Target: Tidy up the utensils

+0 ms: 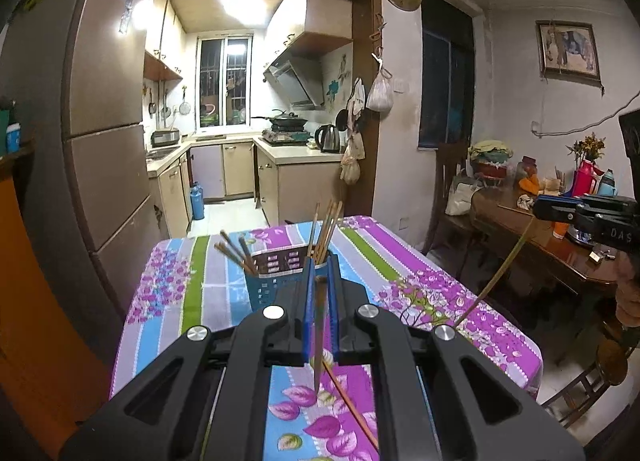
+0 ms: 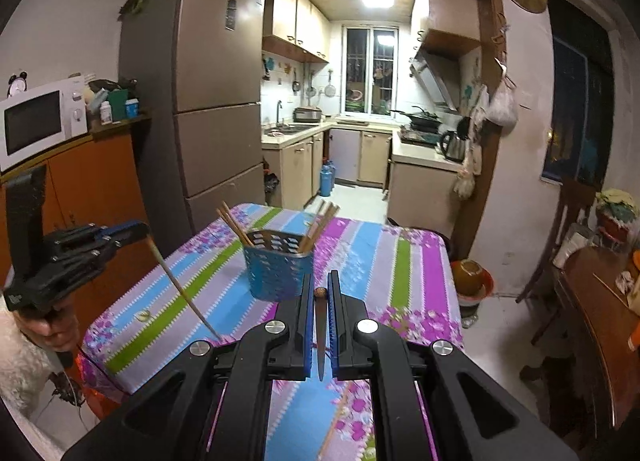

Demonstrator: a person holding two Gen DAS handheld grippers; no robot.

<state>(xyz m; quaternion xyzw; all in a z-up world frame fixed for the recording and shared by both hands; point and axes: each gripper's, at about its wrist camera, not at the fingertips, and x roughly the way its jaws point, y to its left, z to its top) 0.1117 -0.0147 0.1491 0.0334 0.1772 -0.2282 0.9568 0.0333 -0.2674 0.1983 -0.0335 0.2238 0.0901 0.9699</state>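
chopstick (image 1: 354, 409) lower end cut off by frame edge, holder (image 1: 276, 281) base hidden behind left hand-held gripper (image 1: 319, 285)

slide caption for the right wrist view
Right tool and left tool each grip a chopstick near the blue holder.

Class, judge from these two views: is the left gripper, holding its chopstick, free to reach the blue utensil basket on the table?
Probably yes. The left gripper holds a chopstick and the blue utensil basket stands straight ahead on the tablecloth. Nothing lies between; the right gripper is off to the side.
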